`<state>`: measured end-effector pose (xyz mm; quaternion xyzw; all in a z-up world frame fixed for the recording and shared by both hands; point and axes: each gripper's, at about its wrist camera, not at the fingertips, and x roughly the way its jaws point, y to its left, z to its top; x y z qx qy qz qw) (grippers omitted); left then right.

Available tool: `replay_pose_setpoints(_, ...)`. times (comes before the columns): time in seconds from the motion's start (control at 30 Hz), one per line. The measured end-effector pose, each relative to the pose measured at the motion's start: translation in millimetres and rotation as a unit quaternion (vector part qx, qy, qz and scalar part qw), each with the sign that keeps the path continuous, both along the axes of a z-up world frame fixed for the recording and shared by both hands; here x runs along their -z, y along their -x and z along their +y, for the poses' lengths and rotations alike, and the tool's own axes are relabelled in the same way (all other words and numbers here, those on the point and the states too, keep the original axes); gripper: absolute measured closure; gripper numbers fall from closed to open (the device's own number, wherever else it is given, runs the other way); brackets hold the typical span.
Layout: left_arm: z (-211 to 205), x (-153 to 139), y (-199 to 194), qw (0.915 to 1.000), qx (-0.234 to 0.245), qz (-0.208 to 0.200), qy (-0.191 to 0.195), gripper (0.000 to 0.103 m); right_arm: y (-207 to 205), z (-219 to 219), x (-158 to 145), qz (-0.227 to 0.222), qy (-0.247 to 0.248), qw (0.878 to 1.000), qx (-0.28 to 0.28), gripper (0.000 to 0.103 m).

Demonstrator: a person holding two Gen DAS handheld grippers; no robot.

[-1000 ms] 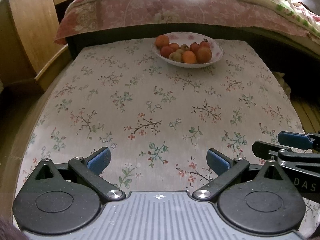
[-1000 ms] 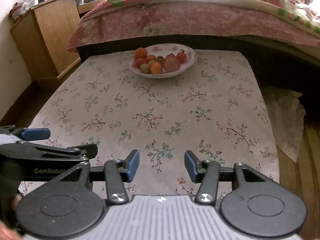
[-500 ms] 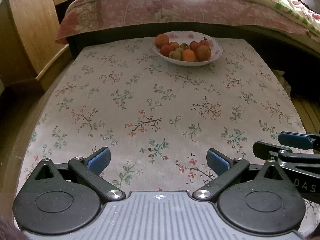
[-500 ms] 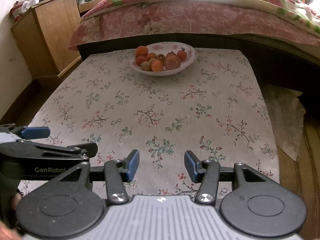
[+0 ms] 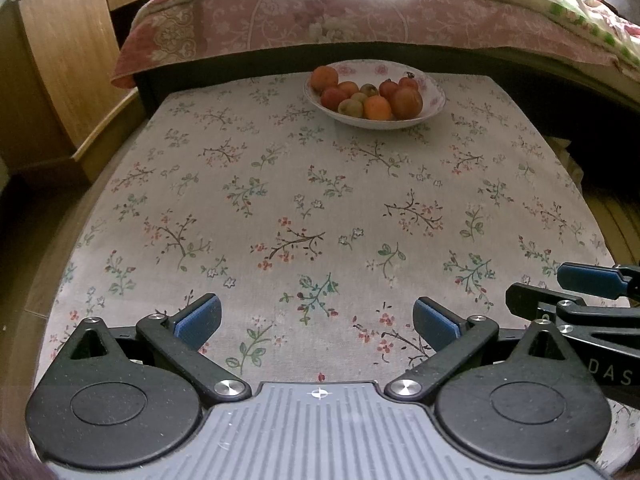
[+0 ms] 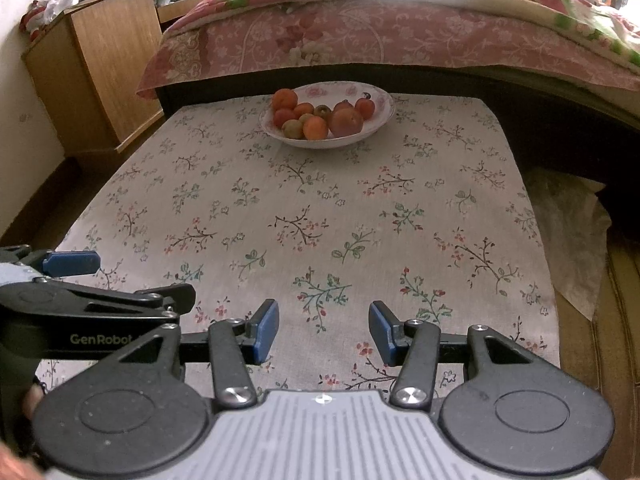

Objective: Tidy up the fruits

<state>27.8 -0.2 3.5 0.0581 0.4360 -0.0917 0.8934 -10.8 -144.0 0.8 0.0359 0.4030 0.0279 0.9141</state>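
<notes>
Floral cloth covered the whole bench (image 5: pixel 320 208), which stood against a bed (image 6: pixel 400 36) with a pink quilt, a wooden cabinet (image 6: pixel 108 64) off to one side. At the far edge of the bench sat a white bowl (image 5: pixel 434 98), and all the fruits (image 5: pixel 370 96) I could see lay heaped inside it: orange ones, reddish ones, a couple of greenish-brown ones. None lay loose on the cloth.

Both tools hung low over the near edge, well apart from the bowl. The left tool (image 5: pixel 317 316) had its blue pads spread wide with nothing between them; the right tool (image 6: pixel 324 328) was parted too, less widely, and likewise empty.

That picture would suit fruit already gathered into the bowl and the tools drawn away, or a bowlful waiting to be sorted out onto the cloth; I could not say which. If a fruit were to be handled, I judged it would pay to come at it from above, pads straddling its widest part, and to close gently, since the pile looked loose and a nudge could roll a neighbour over the shallow rim.
</notes>
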Motion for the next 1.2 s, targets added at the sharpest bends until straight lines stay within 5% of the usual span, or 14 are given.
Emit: replay_pose_setpoints(1.2, -0.5, -0.4, 1.6, 0.9999, -0.003, -0.005, -0.01, 0.0, 1.8, 1.8, 0.9, 0.004, -0.001, 1.0, -0.006, 0.054)
